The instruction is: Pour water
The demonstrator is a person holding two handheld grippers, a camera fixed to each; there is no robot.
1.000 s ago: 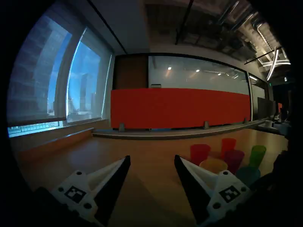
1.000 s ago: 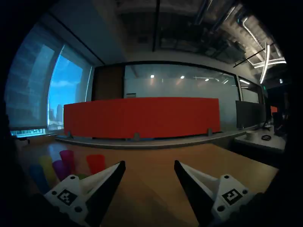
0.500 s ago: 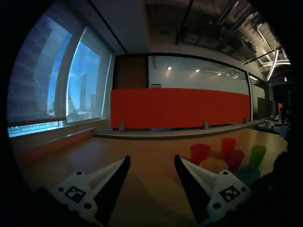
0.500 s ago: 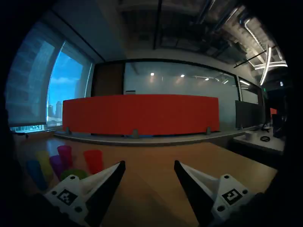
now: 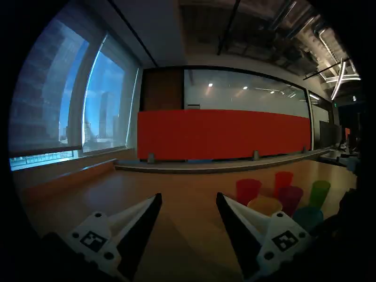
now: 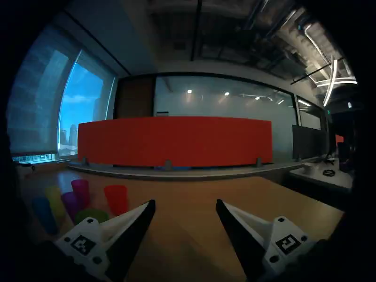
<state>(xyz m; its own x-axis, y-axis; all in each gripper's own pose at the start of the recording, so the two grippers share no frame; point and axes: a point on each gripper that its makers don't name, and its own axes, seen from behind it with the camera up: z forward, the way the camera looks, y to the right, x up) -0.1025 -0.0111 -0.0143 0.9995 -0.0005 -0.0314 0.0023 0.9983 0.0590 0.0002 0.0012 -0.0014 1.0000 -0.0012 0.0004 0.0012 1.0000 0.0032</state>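
Several coloured plastic cups stand grouped on the wooden table. In the left gripper view they sit right of my fingers: a red cup (image 5: 247,190), an orange-red cup (image 5: 283,182), a purple cup (image 5: 290,199), a green cup (image 5: 319,193), a yellow cup (image 5: 264,206) and a teal cup (image 5: 307,218). My left gripper (image 5: 189,202) is open and holds nothing. In the right gripper view the cups stand to the left: a red cup (image 6: 116,199), a magenta cup (image 6: 81,191), a yellow-green cup (image 6: 54,200), a blue cup (image 6: 43,214). My right gripper (image 6: 185,207) is open over bare table.
The wooden table (image 5: 188,188) stretches ahead to a long red divider panel (image 5: 221,134). Large windows (image 5: 98,108) are on the left. A side desk with a monitor (image 6: 308,141) stands at the far right in the right gripper view.
The right gripper has risen or tilted slightly, so the cups and the divider sit a little higher and clearer in its view. The left gripper has not moved.
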